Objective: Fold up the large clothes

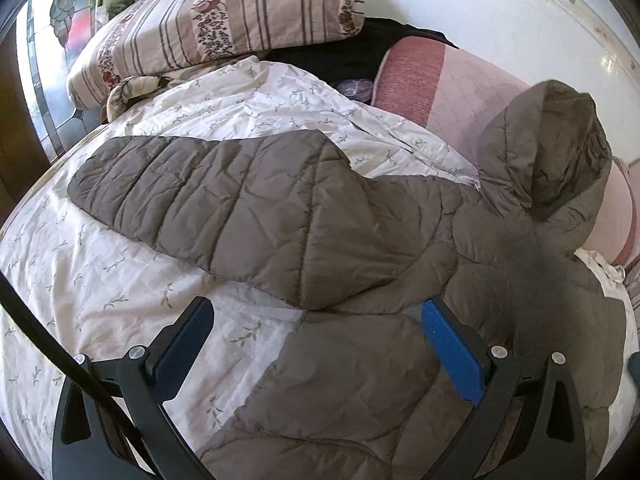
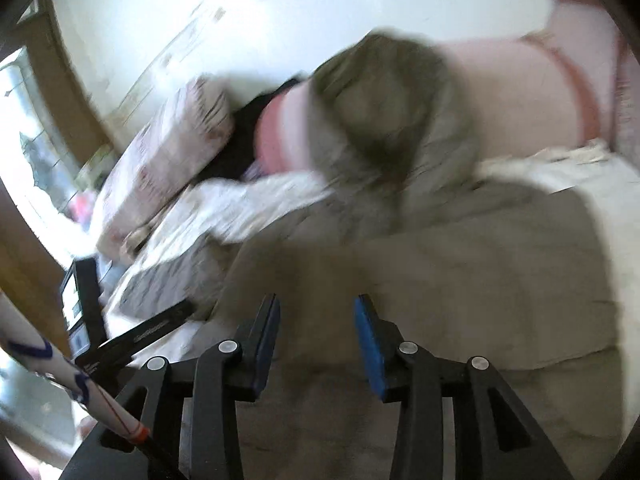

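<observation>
One grey-brown quilted hooded jacket (image 1: 328, 240) lies spread on a white leaf-print duvet (image 1: 100, 280) in the left wrist view. Its sleeve (image 1: 208, 192) stretches left from the jacket's body, and its hood (image 1: 560, 160) rests against a pink quilted pillow (image 1: 432, 76). A striped floral pillow (image 1: 208, 24) sits beyond the sleeve. The left gripper (image 1: 320, 344) hangs over the jacket's lower edge with jaws spread wide, nothing between the blue pads (image 1: 452, 352).

Blur smears the right wrist view. The right gripper (image 2: 316, 340) hovers above the jacket's body (image 2: 460, 280), jaws partly apart and gripping nothing. The hood (image 2: 392, 120) lies beyond it, and the left gripper's black frame (image 2: 132, 340) shows left of the jacket.
</observation>
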`<state>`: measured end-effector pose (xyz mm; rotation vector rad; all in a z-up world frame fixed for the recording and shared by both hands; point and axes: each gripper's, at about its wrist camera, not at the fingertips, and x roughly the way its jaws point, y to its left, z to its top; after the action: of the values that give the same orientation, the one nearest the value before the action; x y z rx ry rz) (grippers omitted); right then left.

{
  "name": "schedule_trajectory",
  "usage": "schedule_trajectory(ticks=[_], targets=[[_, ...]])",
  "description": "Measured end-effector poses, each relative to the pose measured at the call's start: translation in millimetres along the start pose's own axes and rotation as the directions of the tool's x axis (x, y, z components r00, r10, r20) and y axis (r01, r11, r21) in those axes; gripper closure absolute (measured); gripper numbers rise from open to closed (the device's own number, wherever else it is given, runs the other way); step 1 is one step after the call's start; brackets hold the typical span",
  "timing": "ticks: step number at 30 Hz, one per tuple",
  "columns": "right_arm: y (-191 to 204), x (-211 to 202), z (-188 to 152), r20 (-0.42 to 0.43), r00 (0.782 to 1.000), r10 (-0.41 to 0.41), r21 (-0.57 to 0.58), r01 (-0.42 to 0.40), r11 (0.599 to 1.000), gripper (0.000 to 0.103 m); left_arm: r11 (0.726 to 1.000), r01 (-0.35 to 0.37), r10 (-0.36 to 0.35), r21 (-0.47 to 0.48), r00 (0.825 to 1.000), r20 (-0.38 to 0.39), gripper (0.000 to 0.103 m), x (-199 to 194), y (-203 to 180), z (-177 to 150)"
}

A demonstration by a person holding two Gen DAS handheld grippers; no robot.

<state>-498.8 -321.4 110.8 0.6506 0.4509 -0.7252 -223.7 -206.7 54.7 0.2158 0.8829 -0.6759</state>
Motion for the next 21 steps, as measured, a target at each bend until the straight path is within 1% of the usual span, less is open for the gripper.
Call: schedule_trajectory(ticks=[1,2,3,4,5,7,8,9,11,13,15,17,20,21], targets=[[-10.6,-5.4,-0.5,0.019,0.999,-0.035,0.012,0.034,0.999,0.061,1.0,0.004,-0.004,0.013,1.0,-0.001,0.0,0.8,-4.3,-1.8],[-28.1,-9.6,-3.4,0.034,0.996,-0.087,0.039,0.086,0.996,0.063,1.0,0.004,-0.004,0.025,1.0,0.0,0.0,1.5,-8.0,-3.7],[-47.1,-10.6,-7.2,0.033,0.988,-0.149,0.073,0.147,0.986,0.067,0.999,0.004,-0.004,0.037,1.0,0.003,0.0,1.8,-11.5,-5.2],[-63.3,-9.8,-10.9,0.024,0.976,-0.217,0.094,0.214,0.972,0.072,0.999,0.007,-0.007,0.052,1.0,0.008,0.0,2.0,-15.8,-7.1],[-73.9,-7.9,-13.4,0.017,0.965,-0.26,0.1,0.257,0.961,0.074,0.998,0.009,-0.01,0.067,1.0,0.011,0.0,2.6,-20.1,-8.7],[-94.5,-3.7,-14.6,0.012,0.944,-0.33,0.093,0.328,0.94,0.076,0.995,0.011,-0.013,0.099,1.0,0.014,0.0,5.6,-29.8,-12.4],[-107.1,0.8,-14.8,-0.004,0.921,-0.389,0.09,0.388,0.917,0.077,0.993,0.01,-0.012,0.116,1.0,0.013,0.0,8.9,-34.9,-14.6],[-118.8,3.3,-14.4,-0.019,0.91,-0.413,0.105,0.413,0.905,0.077,0.992,0.006,-0.007,0.126,1.0,0.008,0.0,12.1,-38.4,-16.7],[-139.6,6.8,-16.6,-0.052,0.896,-0.442,0.14,0.444,0.885,0.077,0.988,-0.006,0.008,0.152,1.0,-0.012,0.0,22.3,-46.0,-21.2],[-155.5,18.6,-20.1,-0.125,0.886,-0.447,0.165,0.463,0.871,0.077,0.985,-0.017,0.023,0.171,0.999,-0.037,0.0,33.1,-51.1,-25.6],[-166.2,24.6,-24.2,-0.155,0.895,-0.417,0.204,0.442,0.873,0.077,0.983,-0.036,0.048,0.182,0.997,-0.063,0.0,42.1,-52.7,-29.6],[-168.2,29.9,-23.3,-0.16,0.901,-0.402,0.229,0.43,0.873,0.077,0.984,-0.037,0.052,0.175,0.995,-0.08,0.0,47.0,-49.5,-30.9],[-168.3,29.4,-25.6,-0.166,0.9,-0.404,0.23,0.433,0.871,0.077,0.979,-0.07,0.09,0.191,0.992,-0.093,0.0,51.2,-48.7,-34.6],[-168.1,28.7,-25.1,-0.166,0.899,-0.406,0.233,0.435,0.87,0.077,0.977,-0.071,0.091,0.199,0.992,-0.092,0.0,51.5,-49.3,-35.5]])
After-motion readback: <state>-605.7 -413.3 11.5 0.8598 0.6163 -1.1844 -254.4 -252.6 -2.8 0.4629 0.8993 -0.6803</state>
